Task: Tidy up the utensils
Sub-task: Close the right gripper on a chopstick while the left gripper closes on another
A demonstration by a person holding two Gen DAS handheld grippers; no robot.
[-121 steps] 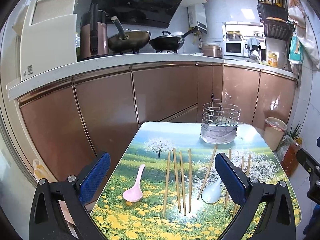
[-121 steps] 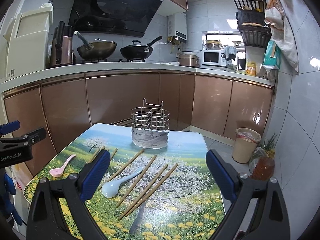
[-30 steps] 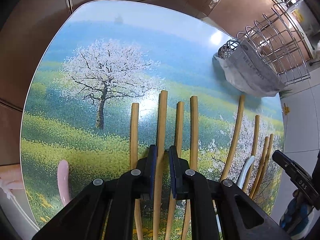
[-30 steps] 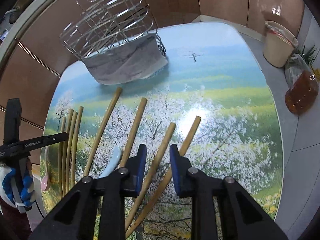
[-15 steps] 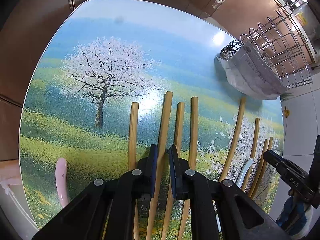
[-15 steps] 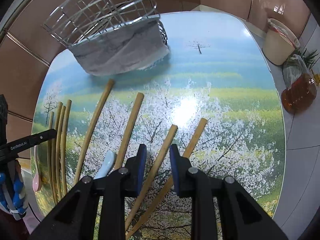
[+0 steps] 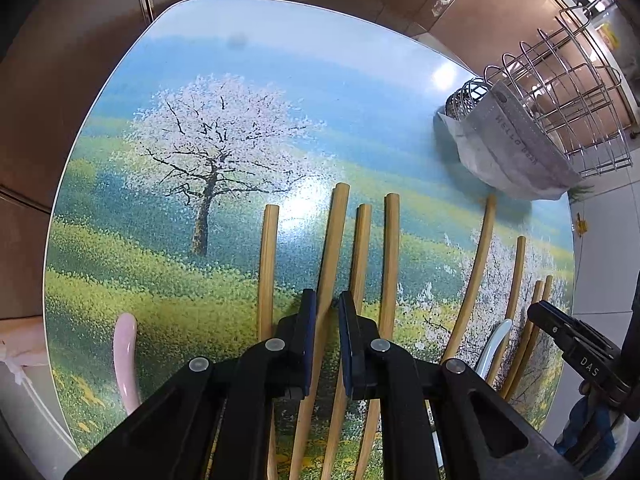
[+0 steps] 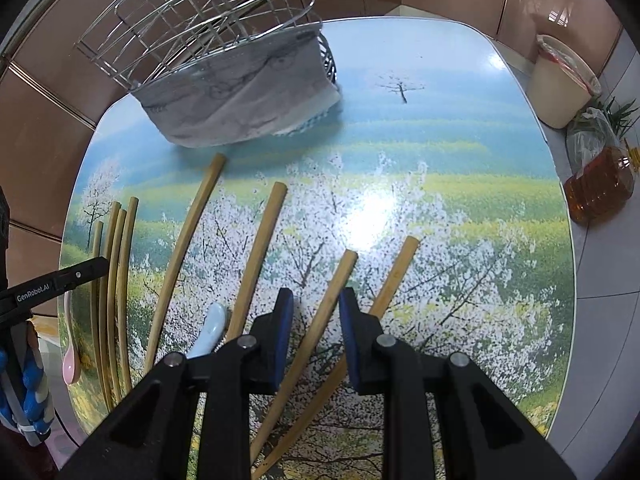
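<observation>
Several wooden chopsticks lie on the tree-printed table. My left gripper points steeply down, shut on one chopstick whose far end sticks out past its neighbours. My right gripper is shut on another chopstick, which runs slantwise between its blue pads. A pink spoon lies at the table's left edge. A pale blue spoon lies just left of my right gripper. The wire utensil holder, wrapped in grey cloth, stands at the far side of the table.
Copper-coloured cabinet fronts surround the table. A beige waste bin and a bottle of amber liquid stand on the tiled floor to the right. The other hand's black gripper body reaches in from the right in the left wrist view.
The right gripper has shifted a little with its chopstick, and the chopstick beside it has drifted rightward in view. The far end of the left gripper's chopstick swung slightly right.
</observation>
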